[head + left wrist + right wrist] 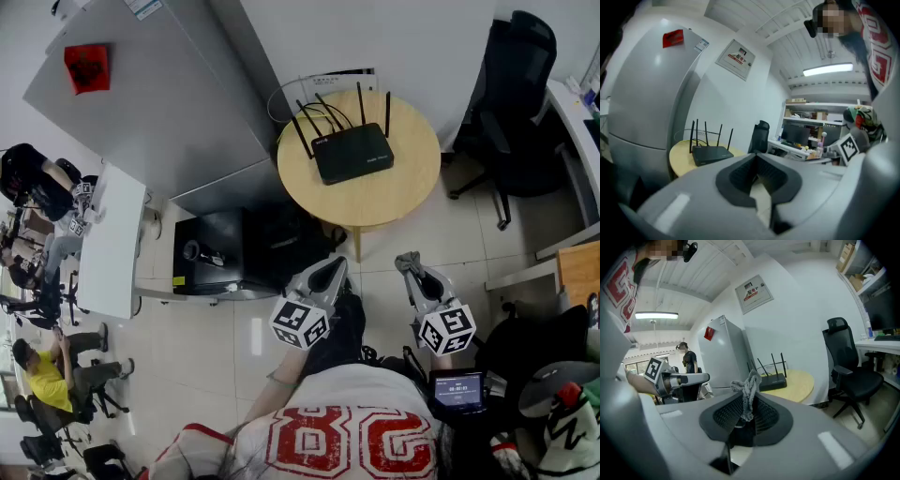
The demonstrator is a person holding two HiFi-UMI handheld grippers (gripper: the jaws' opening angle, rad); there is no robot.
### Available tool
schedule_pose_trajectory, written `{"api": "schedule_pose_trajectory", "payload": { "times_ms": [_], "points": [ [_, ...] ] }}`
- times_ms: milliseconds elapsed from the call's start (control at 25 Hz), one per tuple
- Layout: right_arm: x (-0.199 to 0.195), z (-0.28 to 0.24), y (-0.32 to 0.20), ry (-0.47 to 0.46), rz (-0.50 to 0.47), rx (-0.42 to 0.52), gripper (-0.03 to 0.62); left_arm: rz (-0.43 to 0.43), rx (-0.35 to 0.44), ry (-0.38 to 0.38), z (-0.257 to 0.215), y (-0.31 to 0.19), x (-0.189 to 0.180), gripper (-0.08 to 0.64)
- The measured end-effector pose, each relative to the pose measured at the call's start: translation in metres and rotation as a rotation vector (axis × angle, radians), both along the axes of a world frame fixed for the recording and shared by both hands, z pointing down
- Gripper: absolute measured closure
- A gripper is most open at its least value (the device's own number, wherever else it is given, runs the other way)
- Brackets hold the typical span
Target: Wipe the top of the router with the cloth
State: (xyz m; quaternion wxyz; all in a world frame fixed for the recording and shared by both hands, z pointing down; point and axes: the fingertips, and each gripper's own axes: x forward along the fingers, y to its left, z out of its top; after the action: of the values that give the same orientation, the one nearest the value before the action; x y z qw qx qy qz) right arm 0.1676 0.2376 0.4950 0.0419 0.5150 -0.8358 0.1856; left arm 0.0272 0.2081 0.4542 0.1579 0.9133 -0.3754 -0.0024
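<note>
The black router (352, 153) with several upright antennas sits on the round wooden table (394, 192) ahead of me. Both grippers hover low, short of the table's near edge. My right gripper (409, 262) is shut on a crumpled grey cloth (749, 391), which sticks up from its jaws. In the right gripper view the router (772, 380) lies beyond the cloth, far off. My left gripper (336, 265) holds nothing, its jaws meeting at the tip (757, 159). In the left gripper view the router (711, 153) is ahead and to the left on the table (679, 159).
A black safe (230, 253) stands on the floor left of the table. A big grey cabinet (159, 103) rises behind it. A black office chair (511, 103) is at the right by a desk edge (572, 272). A white desk (112, 239) and seated people are far left.
</note>
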Motion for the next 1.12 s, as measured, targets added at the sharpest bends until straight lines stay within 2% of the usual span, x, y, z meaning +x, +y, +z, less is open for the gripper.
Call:
{"api": "schedule_pose_trajectory", "payload": {
  "times_ms": [160,280,400,560,800,960,1120],
  "points": [
    [-0.019,-0.018,-0.085,0.001,0.019,0.041,0.535,0.032,0.059,-0.013,-0.026,-0.084,-0.017,0.558],
    [-0.04,-0.031,-0.135,0.024,0.007,0.06,0.535,0.013,0.079,0.01,-0.041,-0.144,-0.032,0.558],
    [-0.064,-0.028,-0.162,0.049,-0.049,0.029,0.535,0.0,0.044,0.025,-0.036,-0.176,-0.044,0.558],
    [-0.066,-0.014,-0.193,0.056,-0.064,-0.037,0.535,-0.012,-0.018,0.034,-0.016,-0.193,-0.049,0.558],
    [-0.073,-0.001,-0.249,0.081,-0.149,-0.056,0.535,-0.151,-0.047,0.04,-0.006,-0.223,-0.081,0.558],
    [-0.083,0.011,-0.292,0.161,-0.243,-0.049,0.535,-0.27,-0.039,0.039,-0.01,-0.242,-0.106,0.558],
    [-0.106,0.027,-0.342,0.223,-0.35,-0.04,0.535,-0.352,-0.032,0.026,-0.015,-0.256,-0.12,0.558]
  ]
}}
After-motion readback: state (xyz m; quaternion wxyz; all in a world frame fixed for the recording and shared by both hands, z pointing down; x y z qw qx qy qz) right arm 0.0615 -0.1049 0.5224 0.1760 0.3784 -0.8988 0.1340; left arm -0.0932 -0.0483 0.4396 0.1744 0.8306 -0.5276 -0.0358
